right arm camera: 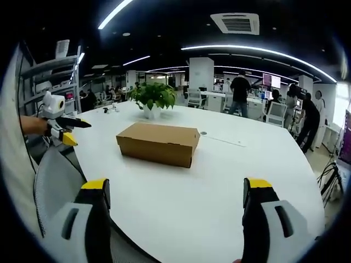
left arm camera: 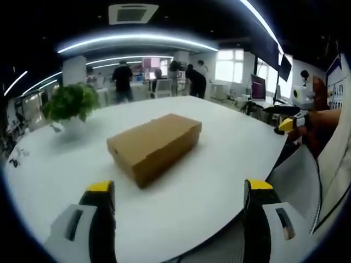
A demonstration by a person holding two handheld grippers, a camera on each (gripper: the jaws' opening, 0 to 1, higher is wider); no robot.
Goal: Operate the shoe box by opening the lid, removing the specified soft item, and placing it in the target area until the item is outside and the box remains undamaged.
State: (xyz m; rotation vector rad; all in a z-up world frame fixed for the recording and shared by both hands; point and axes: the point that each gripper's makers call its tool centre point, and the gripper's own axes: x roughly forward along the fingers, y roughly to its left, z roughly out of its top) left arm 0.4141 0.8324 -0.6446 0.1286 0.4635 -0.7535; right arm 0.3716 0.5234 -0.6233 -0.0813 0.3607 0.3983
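- The shoe box — plain brown cardboard, lid down and flush all round — lies flat on the white table, roughly in the middle of it.
- In the left gripper view, the left gripper sits low over the near table edge with its yellow-tipped jaws spread wide, nothing between them; the box is well ahead of the jaws, one corner turned toward the camera.
- In the right gripper view, the right gripper is likewise held back from the box, jaws wide apart and empty; here the box shows a long side.
- A potted plant in a white pot stands on the table beyond the box, near but not touching it.
- Each gripper appears at the edge of the other's view, off the table, with a hand behind it; its jaws look nearly closed there, though it is too small to be sure.
- A grey mesh chair back is near the table edge.
- Several people stand in the office beyond the table, by desks and monitors.
- Small items lie near the far table edge, too small to identify.
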